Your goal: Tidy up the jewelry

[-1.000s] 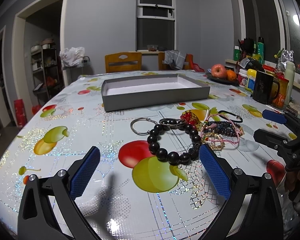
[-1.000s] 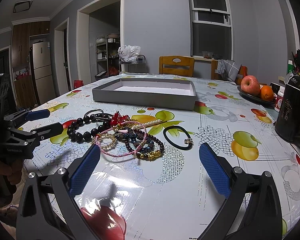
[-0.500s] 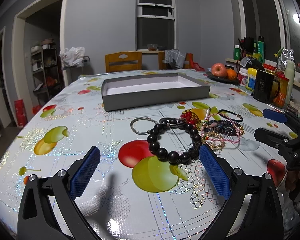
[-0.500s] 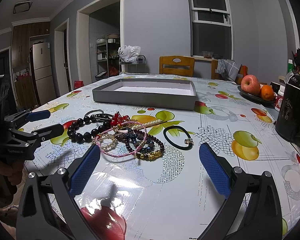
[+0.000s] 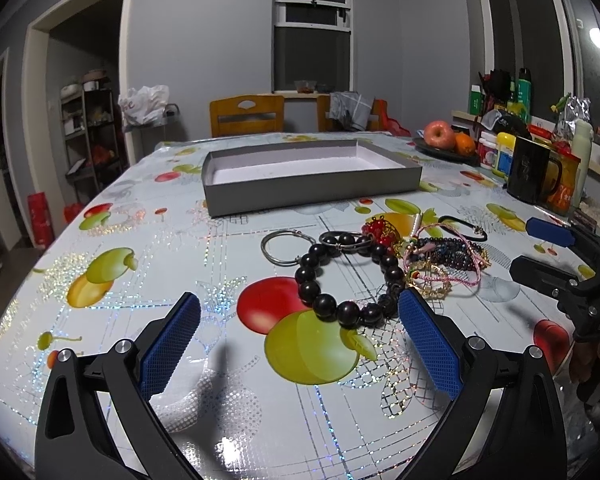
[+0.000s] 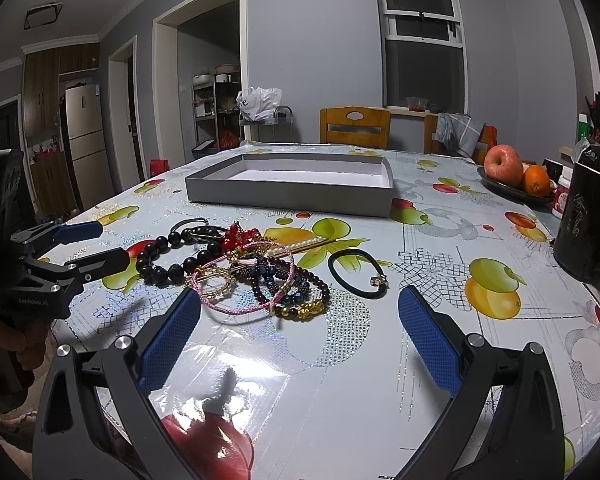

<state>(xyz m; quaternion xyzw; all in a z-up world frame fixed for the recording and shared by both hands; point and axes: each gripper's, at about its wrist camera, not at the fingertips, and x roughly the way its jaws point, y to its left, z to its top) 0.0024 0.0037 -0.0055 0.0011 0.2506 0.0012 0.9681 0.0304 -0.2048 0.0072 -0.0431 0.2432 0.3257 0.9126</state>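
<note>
A: Jewelry, left wrist view first. Where does it lie?

B: In a heap right of centre on the fruit-print table (image 5: 148, 240). A black bead bracelet (image 5: 350, 276) lies nearest, a silver ring (image 5: 283, 247) touching its upper left, and a tangle of pink cord and dark beads (image 5: 446, 258) at its right. The grey tray (image 5: 312, 190) sits above them, mid-frame, well apart.

A: And the claw?

B: The left gripper (image 5: 299, 338) is spread wide at the bottom, holding nothing; its right pad sits just in front of the bracelet's lower edge. The right gripper shows at the right edge.

A: Right wrist view?

B: The right gripper (image 6: 299, 338) is spread wide too and grips nothing. The pile lies above its left pad; a black hair tie (image 6: 357, 274) rests just right of the tangle. The left gripper reaches in from the left edge. A black mug (image 6: 584, 220) stands at the far right.
</note>
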